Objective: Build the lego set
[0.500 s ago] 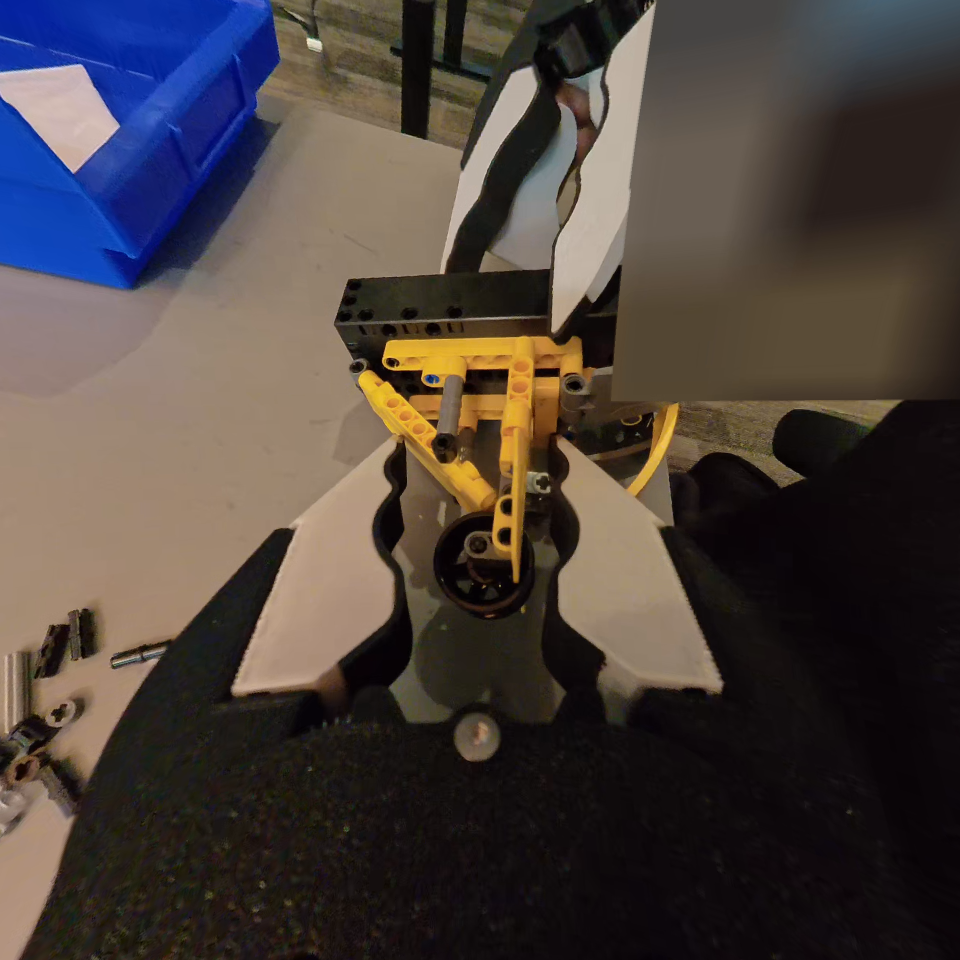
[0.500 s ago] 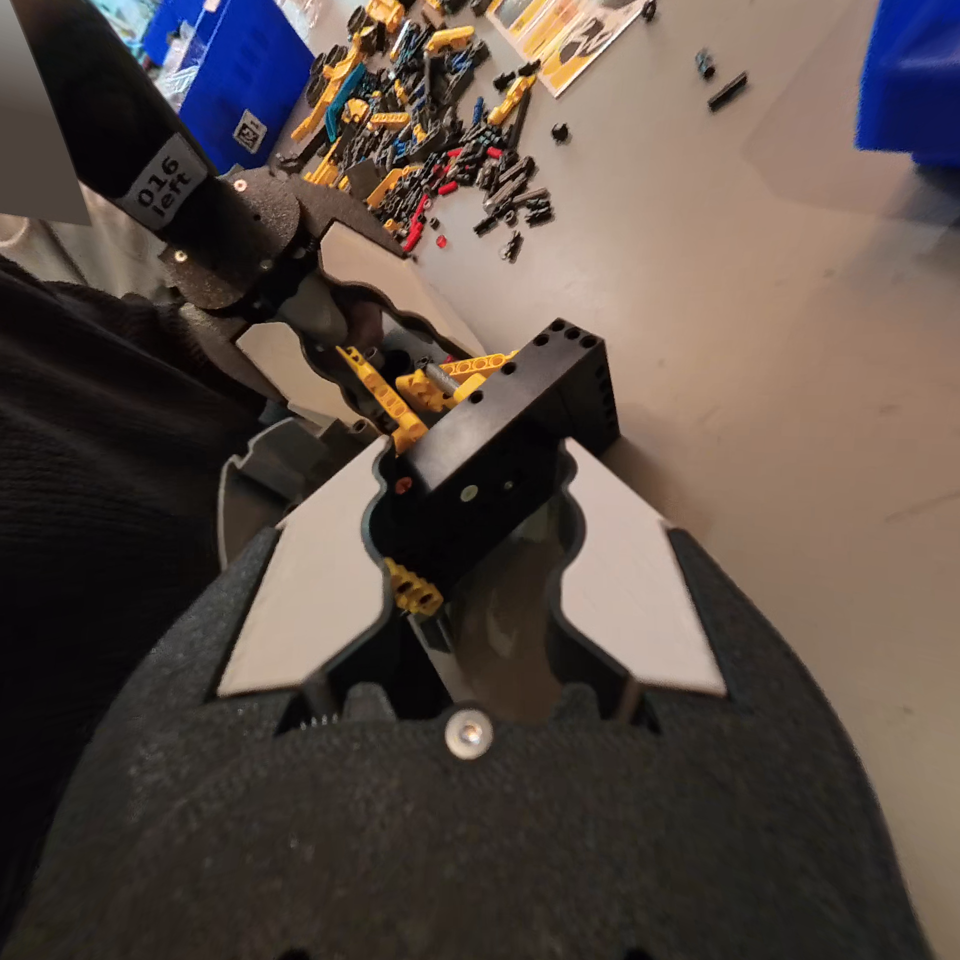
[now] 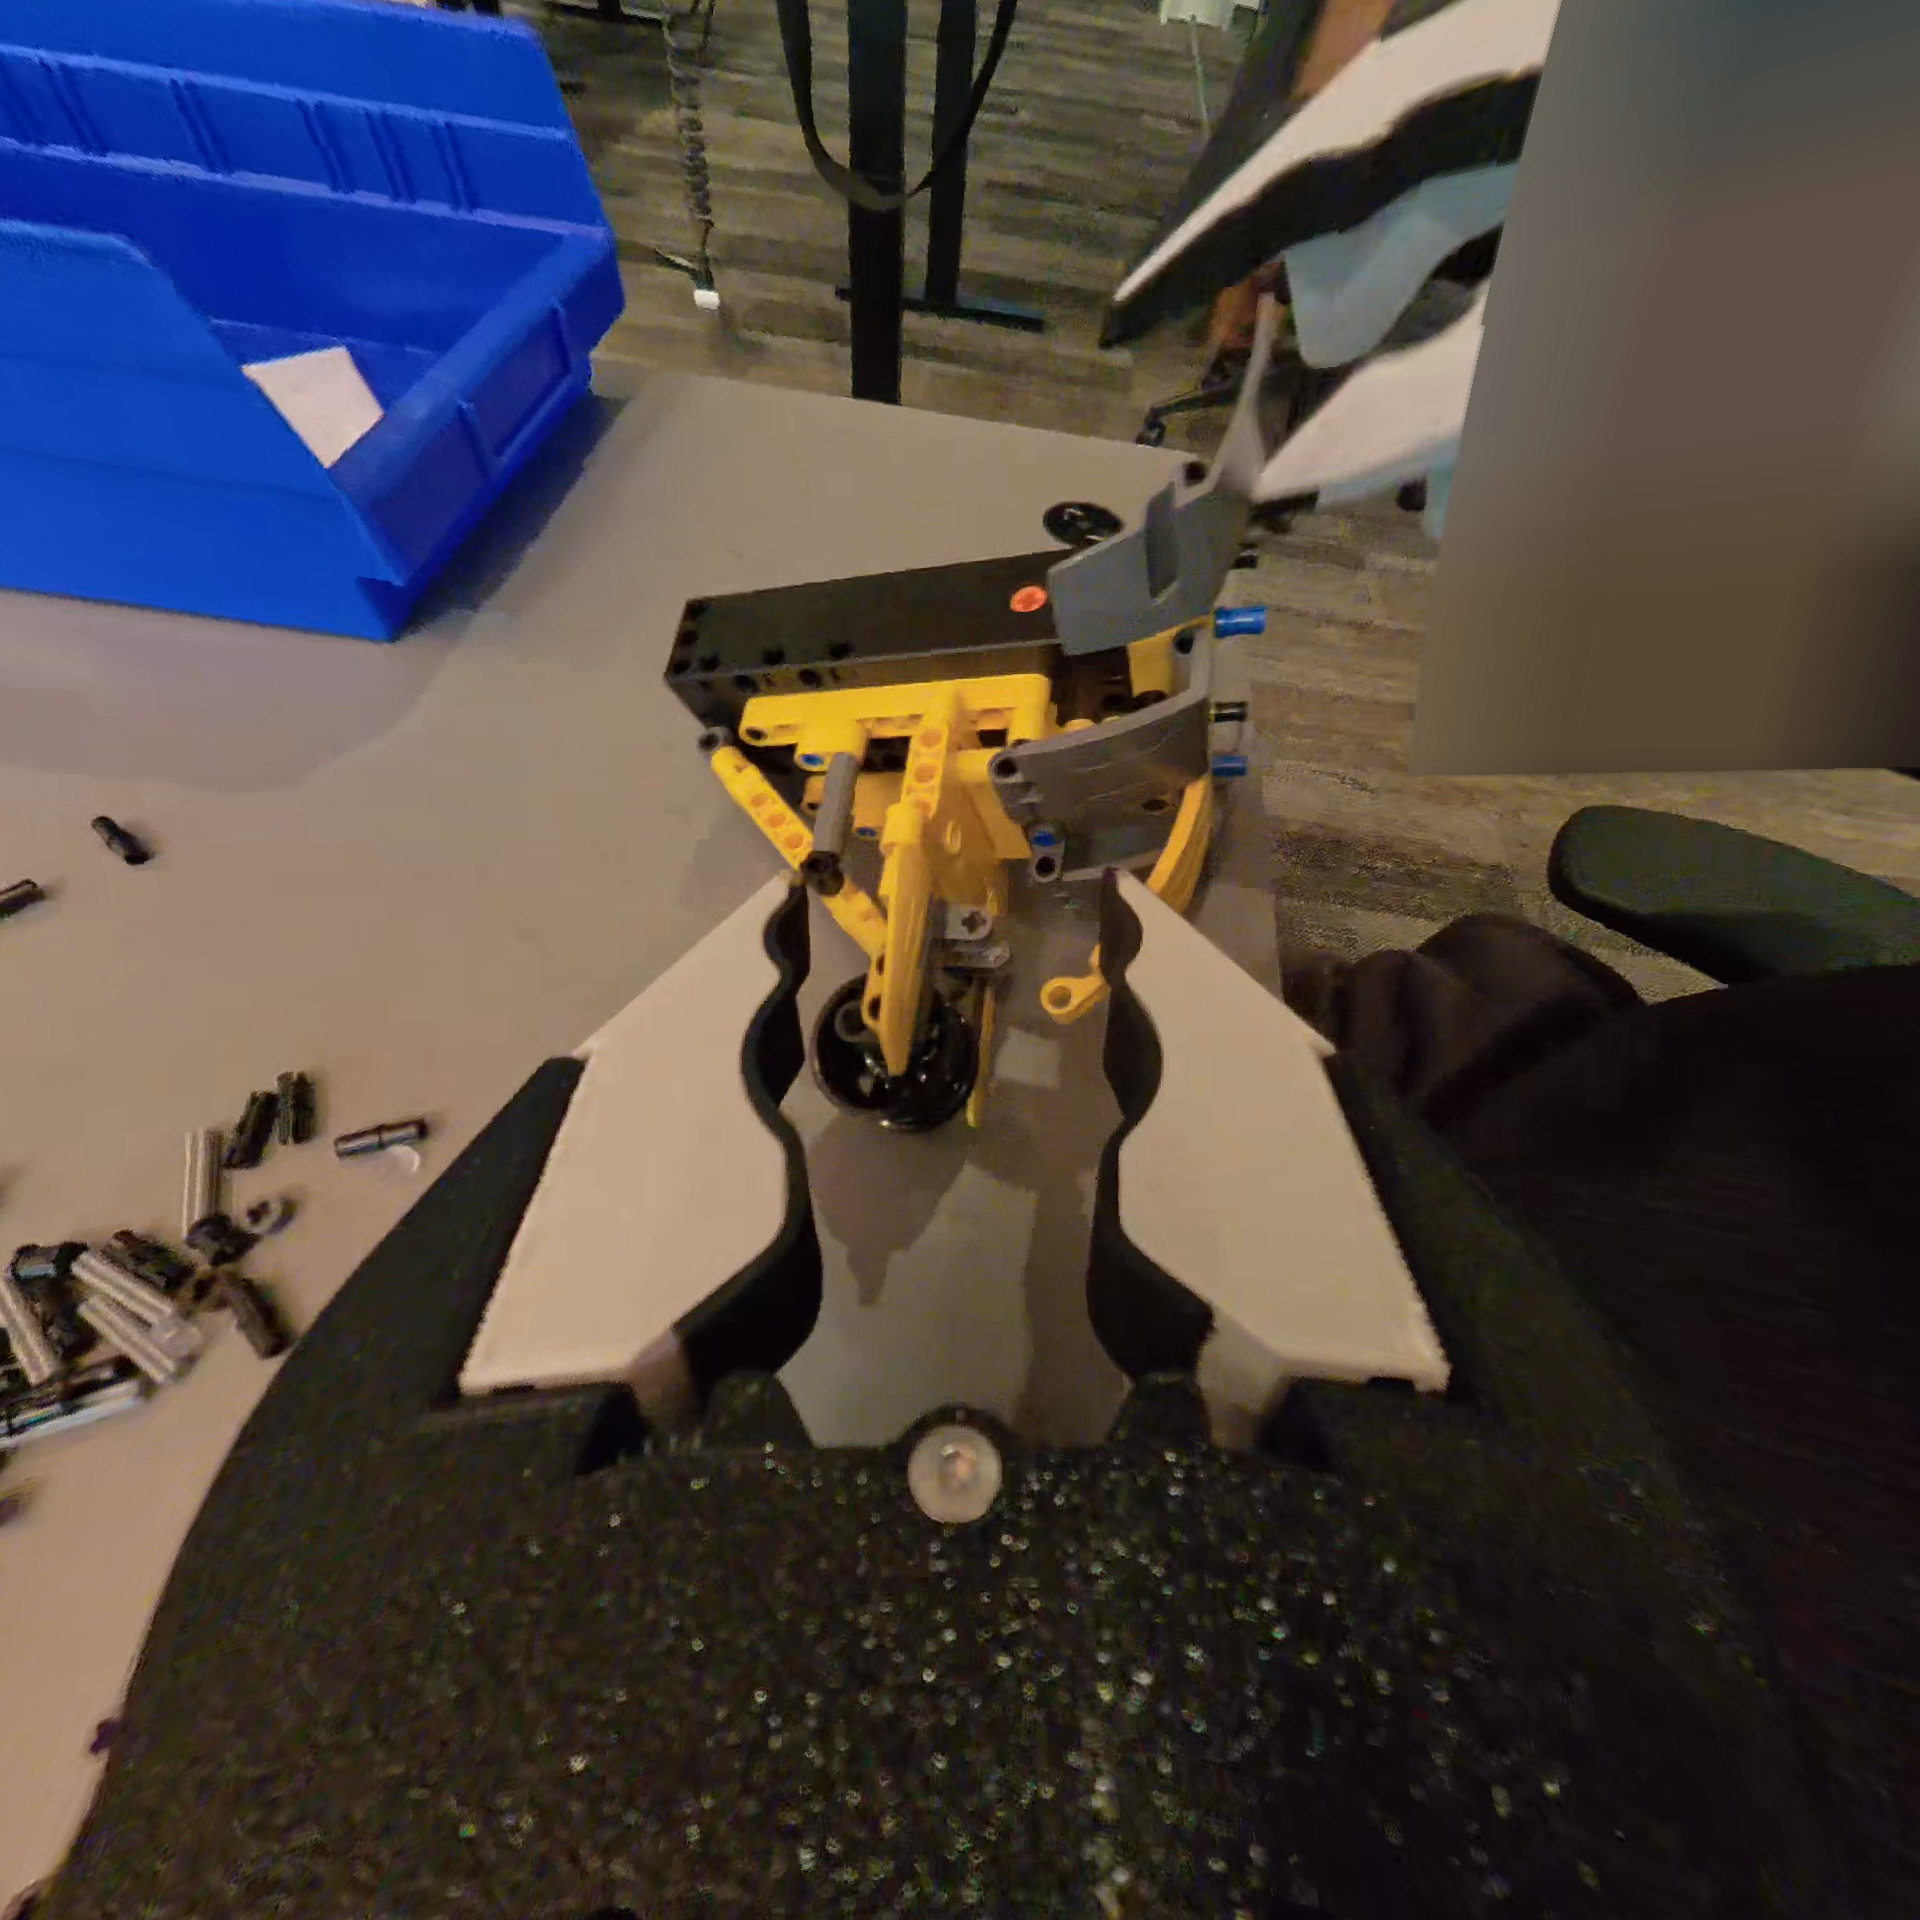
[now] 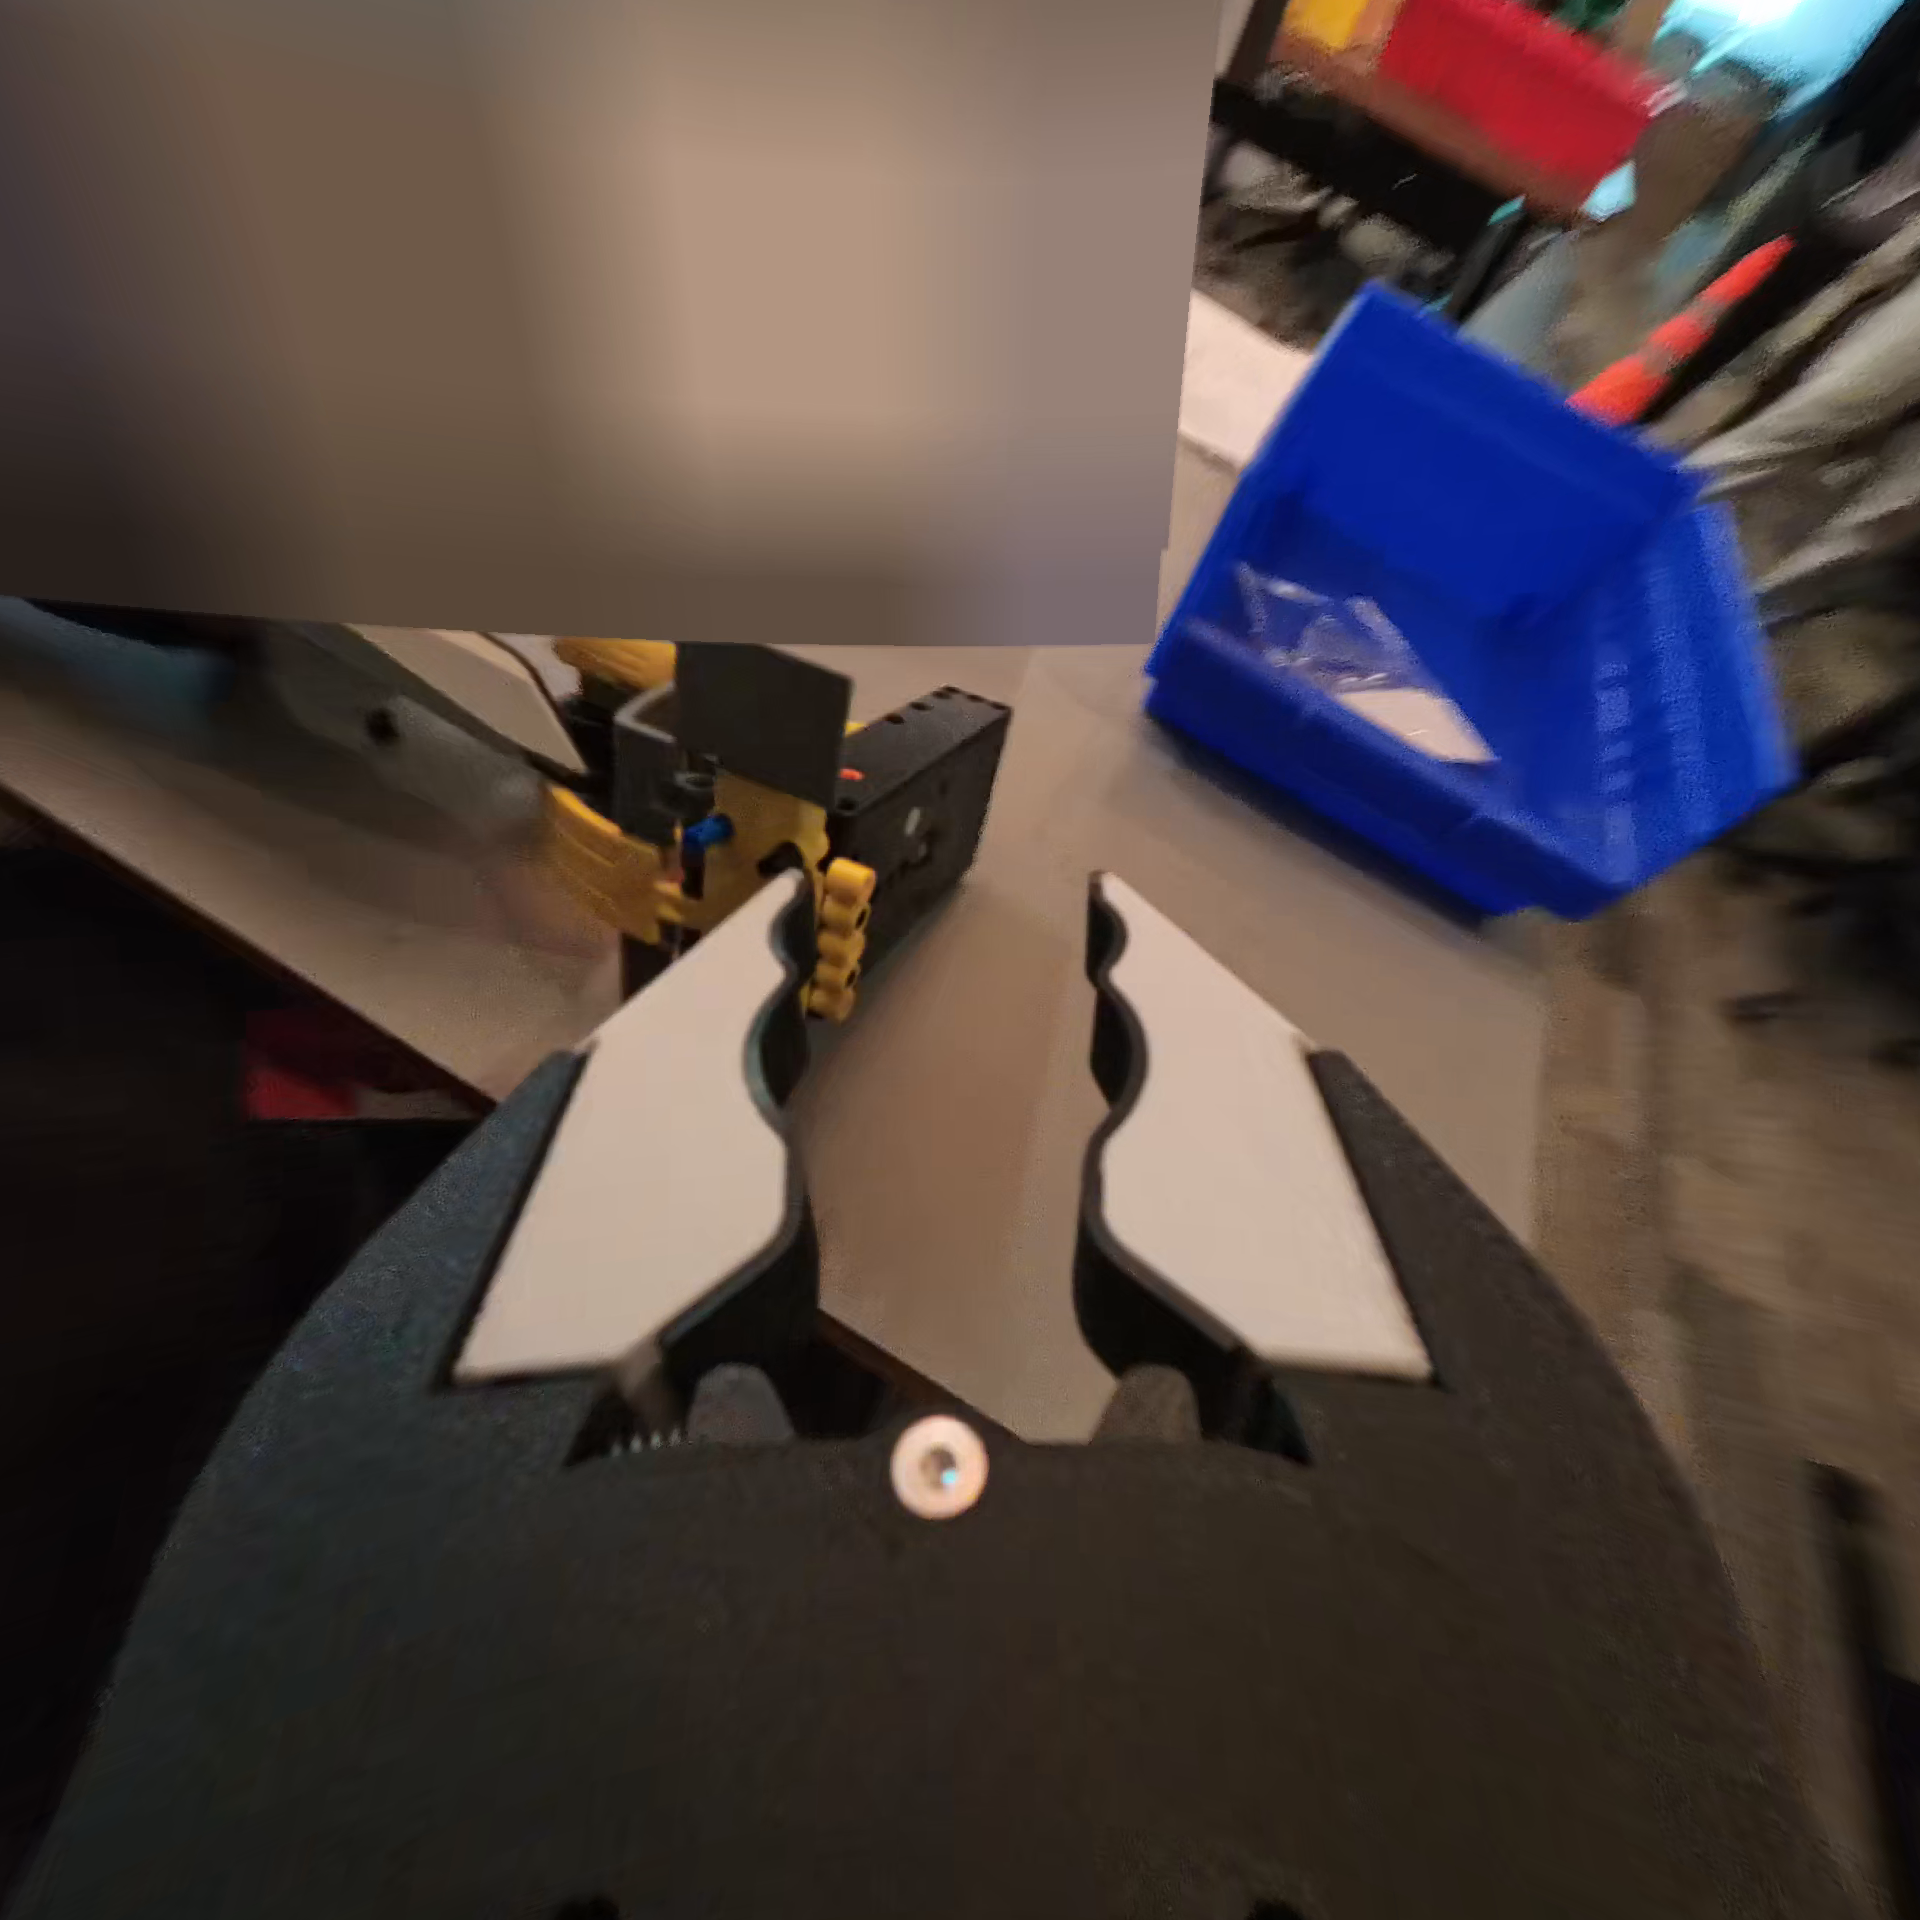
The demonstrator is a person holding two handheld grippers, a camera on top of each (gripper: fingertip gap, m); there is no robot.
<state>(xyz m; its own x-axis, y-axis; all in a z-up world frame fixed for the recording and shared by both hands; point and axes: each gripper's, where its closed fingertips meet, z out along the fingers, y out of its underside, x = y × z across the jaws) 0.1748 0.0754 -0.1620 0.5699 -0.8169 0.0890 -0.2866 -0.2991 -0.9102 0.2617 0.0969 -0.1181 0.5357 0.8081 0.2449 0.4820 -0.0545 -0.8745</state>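
A toy brick model [image 3: 935,748] with a long black block, yellow beams, grey panels and a small black wheel [image 3: 894,1060] sits at the table's right edge. My left gripper [image 3: 954,883] has its fingertips pressed against the model's yellow frame on both sides. The wheel hangs free between the fingers. My right gripper [image 4: 945,894] is open and empty, drawn back from the model [image 4: 790,790], whose yellow beam is next to its left fingertip. In the left wrist view one of its white fingers [image 3: 1371,426] shows blurred, above and right of the model.
A blue bin [image 3: 312,416] stands on the grey table [image 3: 416,935] at the back left; it also shows in the right wrist view [image 4: 1455,675]. Loose dark pins and axles [image 3: 135,1299] lie at the left. A lone black wheel [image 3: 1081,520] lies behind the model. A person's dark sleeve [image 3: 1558,1143] is at the right.
My right gripper let go of the model's black block and pulled away up and to the right. The left gripper still holds the model, with its view tilted up.
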